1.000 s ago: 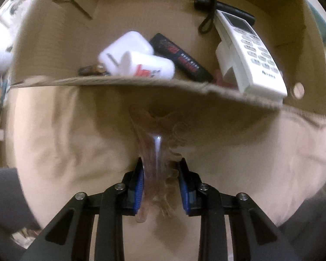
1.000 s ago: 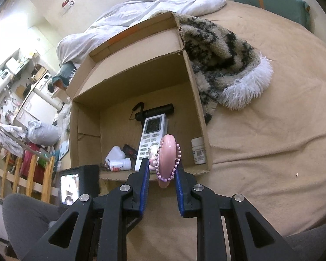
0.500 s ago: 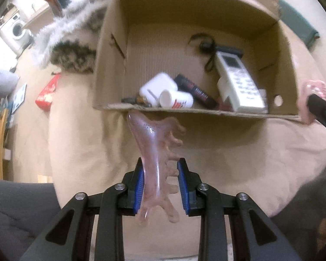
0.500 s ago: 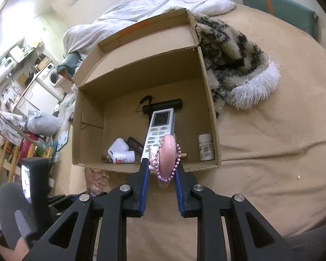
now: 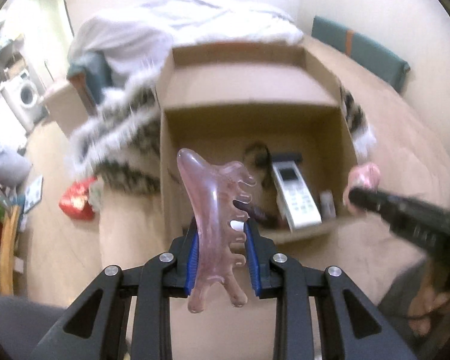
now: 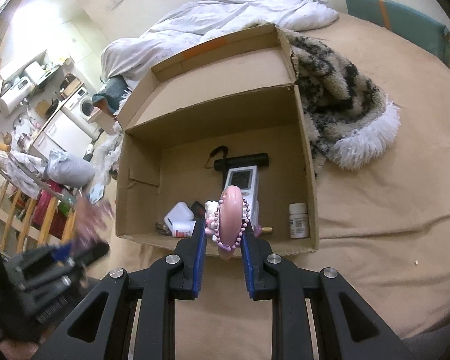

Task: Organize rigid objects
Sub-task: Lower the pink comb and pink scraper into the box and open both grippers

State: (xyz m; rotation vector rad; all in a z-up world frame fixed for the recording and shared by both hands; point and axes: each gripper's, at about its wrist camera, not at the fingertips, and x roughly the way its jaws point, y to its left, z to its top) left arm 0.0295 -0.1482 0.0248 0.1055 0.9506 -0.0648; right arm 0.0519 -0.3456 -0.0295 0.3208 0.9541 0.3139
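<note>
My left gripper [image 5: 222, 234] is shut on a translucent pink comb-shaped massage tool [image 5: 213, 210], held upright above the near wall of an open cardboard box [image 5: 249, 120]. My right gripper [image 6: 223, 237] is shut on a round pink case with a bead chain [image 6: 229, 219], just before the box's near wall [image 6: 213, 241]. Inside lie a white remote [image 6: 244, 180], a black flashlight [image 6: 246, 159], a white pill bottle [image 6: 298, 220], a white earbud case [image 6: 178, 213] and a small white tube [image 6: 183, 228]. The right gripper with its pink case [image 5: 363, 177] shows at the right of the left wrist view.
The box sits on a tan bedsheet [image 6: 375, 180]. A furry black-and-white blanket [image 6: 339, 96] lies behind and right of it, a white duvet [image 6: 225, 15] beyond. A red packet [image 5: 75, 201] lies on the sheet left of the box. Furniture and a washing machine [image 6: 82, 106] stand past the bed's left edge.
My left gripper has risen with the pink tool, from low against the box's front wall to well above it, now looking down into the box. The right gripper has stayed in place.
</note>
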